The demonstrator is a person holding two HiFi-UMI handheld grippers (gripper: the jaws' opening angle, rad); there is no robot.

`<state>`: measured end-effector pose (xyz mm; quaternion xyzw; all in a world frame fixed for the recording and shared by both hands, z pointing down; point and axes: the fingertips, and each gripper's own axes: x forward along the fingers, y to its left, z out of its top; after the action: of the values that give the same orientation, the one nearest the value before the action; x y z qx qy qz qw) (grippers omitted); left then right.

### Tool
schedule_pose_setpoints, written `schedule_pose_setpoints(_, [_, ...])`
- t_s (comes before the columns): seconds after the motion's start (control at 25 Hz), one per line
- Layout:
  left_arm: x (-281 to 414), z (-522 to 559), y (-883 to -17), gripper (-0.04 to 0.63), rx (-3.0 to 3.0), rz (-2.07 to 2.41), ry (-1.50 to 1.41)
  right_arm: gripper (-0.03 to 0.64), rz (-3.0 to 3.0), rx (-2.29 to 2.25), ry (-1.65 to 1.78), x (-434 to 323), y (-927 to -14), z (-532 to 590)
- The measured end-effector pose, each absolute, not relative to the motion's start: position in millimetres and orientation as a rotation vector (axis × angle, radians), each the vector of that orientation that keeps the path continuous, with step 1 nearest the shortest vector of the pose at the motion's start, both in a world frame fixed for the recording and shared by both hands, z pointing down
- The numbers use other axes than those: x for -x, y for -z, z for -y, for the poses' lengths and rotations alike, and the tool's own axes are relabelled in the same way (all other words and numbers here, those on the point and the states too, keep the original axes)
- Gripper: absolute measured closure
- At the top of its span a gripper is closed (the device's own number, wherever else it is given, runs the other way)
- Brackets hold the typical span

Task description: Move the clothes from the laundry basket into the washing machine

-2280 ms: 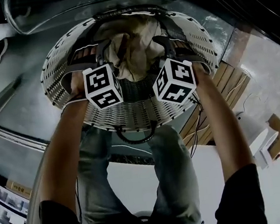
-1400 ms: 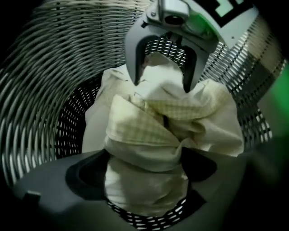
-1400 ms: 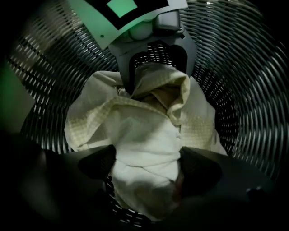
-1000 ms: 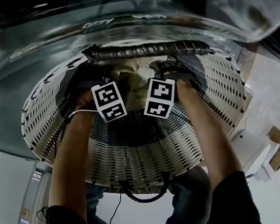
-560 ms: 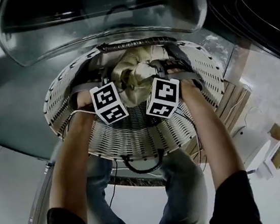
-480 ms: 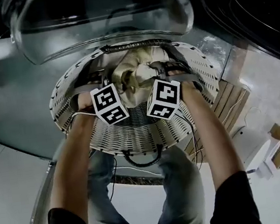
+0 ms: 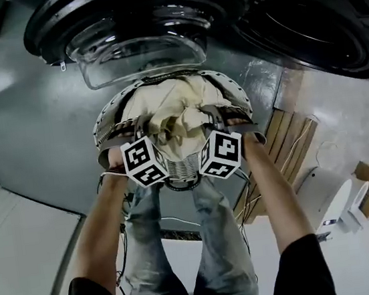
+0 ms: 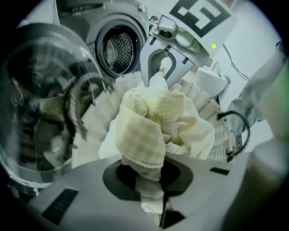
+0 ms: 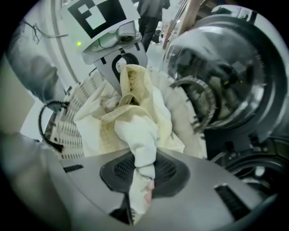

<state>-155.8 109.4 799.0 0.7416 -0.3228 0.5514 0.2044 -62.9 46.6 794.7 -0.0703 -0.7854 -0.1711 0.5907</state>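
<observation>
A cream cloth (image 7: 170, 111) bulges up out of the white perforated laundry basket (image 7: 108, 123) below me. My left gripper (image 8: 151, 200) is shut on one fold of the cloth (image 8: 149, 131), and my right gripper (image 9: 140, 189) is shut on another fold (image 9: 135, 131). Both pairs of jaws have just been closing with the cloth between them. In the head view the left gripper (image 7: 145, 127) and the right gripper (image 7: 209, 116) hang side by side over the basket. The washing machine's glass door (image 7: 138, 48) stands open just beyond, and its drum opening (image 8: 118, 48) shows in the left gripper view.
A second dark round machine front (image 7: 310, 25) lies to the right of the door. Wooden planks (image 7: 285, 140) and white items (image 7: 340, 200) sit at the right. The person's jeans legs (image 7: 177, 245) stand against the basket's near side, by its black handle (image 7: 179, 184).
Both grippers have risen together, drawing the cream cloth up out of the basket. The basket now looks smaller and farther below, and the washer door has come fully into view.
</observation>
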Motion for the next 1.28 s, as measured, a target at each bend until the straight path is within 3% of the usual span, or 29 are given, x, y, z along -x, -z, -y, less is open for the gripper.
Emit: schedule_pose_setpoints(1.28, [131, -59, -422, 0.526, -2.392, 1.291, -1.314, 0.554, 2.100, -0.796, 0.101, -17, -425, -27])
